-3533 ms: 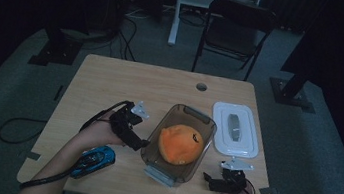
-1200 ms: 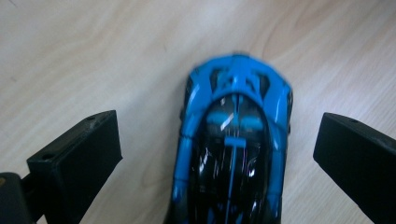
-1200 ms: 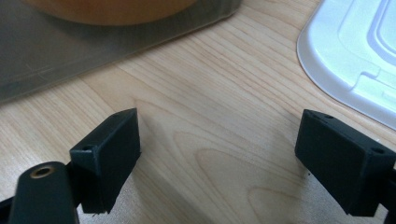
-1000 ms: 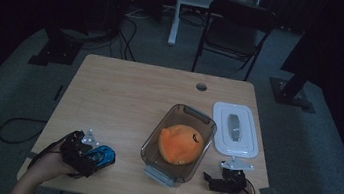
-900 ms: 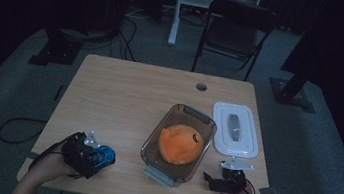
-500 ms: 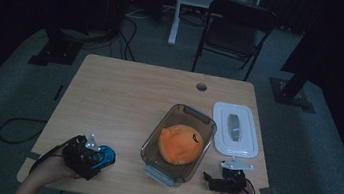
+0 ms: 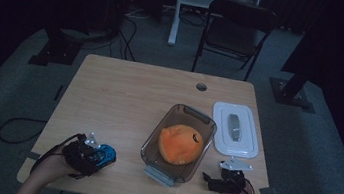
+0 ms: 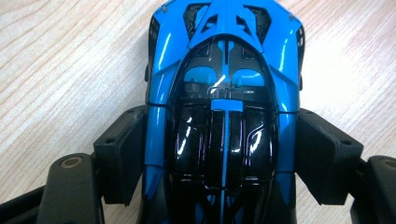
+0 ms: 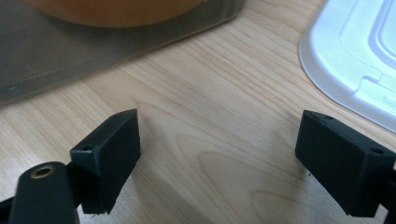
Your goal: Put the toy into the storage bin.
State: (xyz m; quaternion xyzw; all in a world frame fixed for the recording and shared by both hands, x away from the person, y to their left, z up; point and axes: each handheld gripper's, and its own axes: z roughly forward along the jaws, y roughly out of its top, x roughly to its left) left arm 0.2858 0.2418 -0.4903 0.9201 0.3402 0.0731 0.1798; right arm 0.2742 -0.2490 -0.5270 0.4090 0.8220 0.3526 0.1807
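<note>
Looking along our left gripper (image 8: 219, 154), we found the blue toy car (image 8: 224, 98) lying straight between the jaws, its long axis in line with them and running away from the hand, so the pads flanked its two flanks; the jaws had just been closing on it, and in the left gripper view the pads sat against the bodywork on both sides (a grip, we judged, though how firm we could not tell). The car sat at the near left corner of the table (image 7: 129, 101), well apart from the clear container (image 7: 178, 146) holding the orange plush (image 7: 180, 143); our left hand was plainly the nearer one. Our right gripper (image 9: 219, 158) rested by the container and the white lid (image 7: 235, 129), jaws wide apart and empty. Compared with a few seconds earlier, our left gripper had drawn back from beside the container to the car.
</note>
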